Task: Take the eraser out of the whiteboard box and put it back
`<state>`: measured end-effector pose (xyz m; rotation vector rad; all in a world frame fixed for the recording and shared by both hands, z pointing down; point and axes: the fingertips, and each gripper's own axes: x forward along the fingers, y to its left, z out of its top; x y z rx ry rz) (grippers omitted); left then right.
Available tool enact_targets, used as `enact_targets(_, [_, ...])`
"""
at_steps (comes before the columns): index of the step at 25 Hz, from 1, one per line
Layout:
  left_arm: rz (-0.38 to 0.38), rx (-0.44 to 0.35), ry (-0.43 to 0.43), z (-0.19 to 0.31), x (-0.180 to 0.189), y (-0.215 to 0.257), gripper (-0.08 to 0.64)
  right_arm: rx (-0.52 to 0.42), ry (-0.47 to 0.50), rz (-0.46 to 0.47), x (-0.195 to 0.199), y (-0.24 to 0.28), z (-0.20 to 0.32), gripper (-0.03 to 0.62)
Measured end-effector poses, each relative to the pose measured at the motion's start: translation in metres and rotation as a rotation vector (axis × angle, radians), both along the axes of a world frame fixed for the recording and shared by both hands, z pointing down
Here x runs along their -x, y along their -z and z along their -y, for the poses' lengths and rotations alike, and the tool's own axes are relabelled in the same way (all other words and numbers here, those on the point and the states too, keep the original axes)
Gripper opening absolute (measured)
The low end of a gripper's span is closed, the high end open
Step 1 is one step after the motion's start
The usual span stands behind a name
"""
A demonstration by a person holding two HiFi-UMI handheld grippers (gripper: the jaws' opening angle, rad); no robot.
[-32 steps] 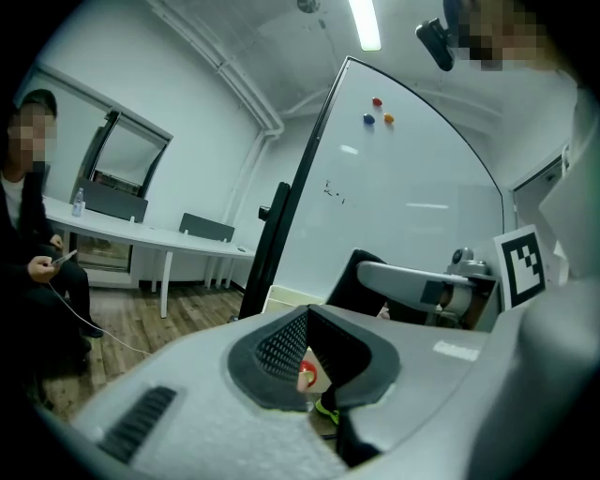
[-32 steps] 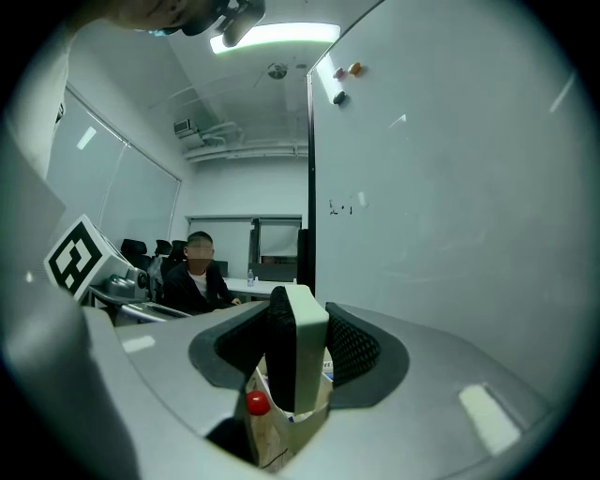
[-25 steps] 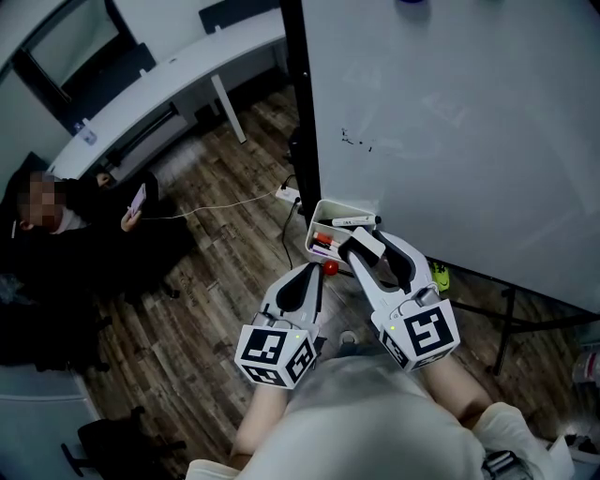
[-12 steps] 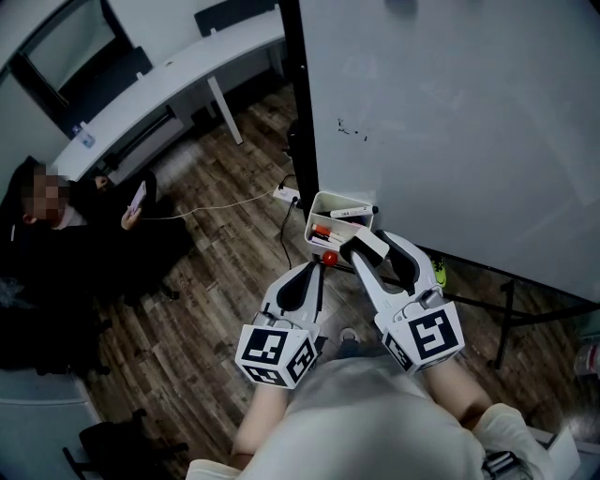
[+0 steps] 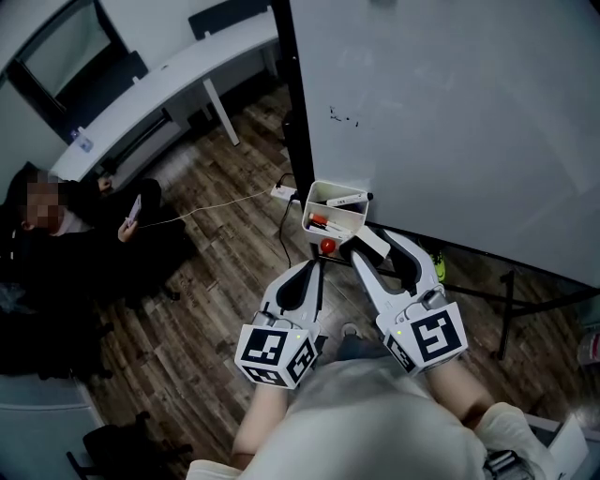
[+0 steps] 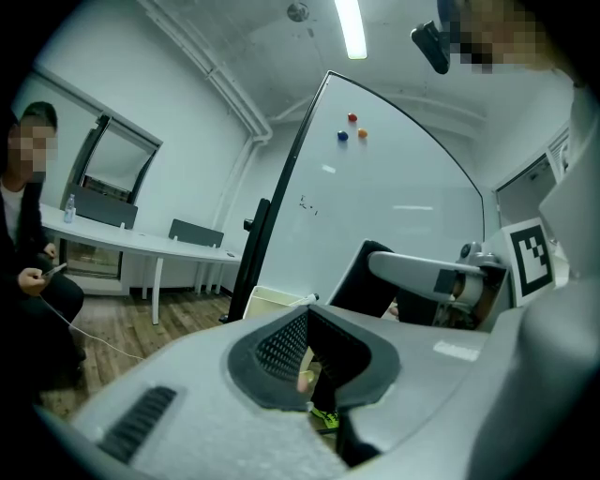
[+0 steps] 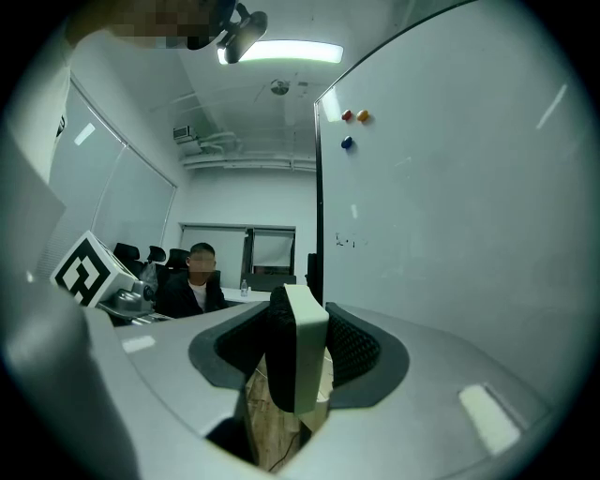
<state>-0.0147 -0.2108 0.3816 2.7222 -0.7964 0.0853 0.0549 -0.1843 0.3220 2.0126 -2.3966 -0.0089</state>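
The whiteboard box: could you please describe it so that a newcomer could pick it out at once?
Find the large whiteboard on the head view's right and follow its black left post down to the board's lower corner. There sits the whiteboard box, a small open white tub holding markers, the only container on the board, just beyond the eraser in the right gripper.

An office meeting room: a large white freestanding whiteboard (image 5: pixel 450 112), a long curved white tabletop (image 5: pixel 169 70) with dark office chairs (image 6: pixel 195 232), wood-plank floor (image 5: pixel 225 272), and a fluorescent ceiling strip light (image 6: pixel 354 28).
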Motion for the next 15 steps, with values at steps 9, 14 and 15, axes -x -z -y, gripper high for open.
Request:
enact_targets(9, [-0.007, 0.001, -0.001, -0.023, 0.012, 0.002, 0.002, -0.008, -0.006, 0.004, 0.013, 0.004, -0.025, 0.187])
enact_targets(14, [-0.009, -0.005, -0.003, -0.035, 0.017, 0.004, 0.000, -0.017, -0.009, 0.006, 0.018, 0.006, -0.039, 0.187])
enact_targets(15, [-0.010, -0.007, -0.003, -0.038, 0.018, 0.005, 0.002, -0.017, -0.010, 0.006, 0.020, 0.006, -0.043, 0.187])
